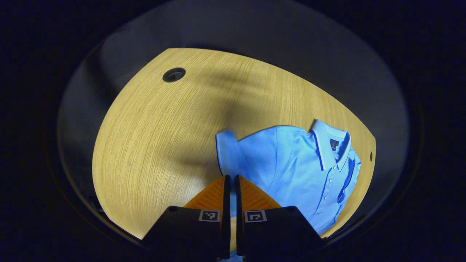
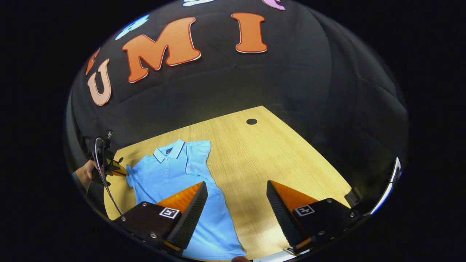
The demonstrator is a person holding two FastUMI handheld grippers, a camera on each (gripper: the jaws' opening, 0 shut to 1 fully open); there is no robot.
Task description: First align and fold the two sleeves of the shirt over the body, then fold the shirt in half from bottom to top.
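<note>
I see the wooden table (image 2: 255, 156), pale with fine straight grain and a round cable hole (image 2: 251, 121) near its far end. On its left half, in the right gripper view, lies the light blue polo shirt (image 2: 174, 174), smooth knit, face up, its long axis running from hem near me to the white-trimmed collar (image 2: 168, 151) pointing away. My right gripper (image 2: 236, 198) stands wide apart above the hem. My left gripper (image 1: 231, 180) is closed to a narrow slit, pinching the shirt's left sleeve (image 1: 226, 151) edge between ribbed wedge-shaped fingers.
</note>
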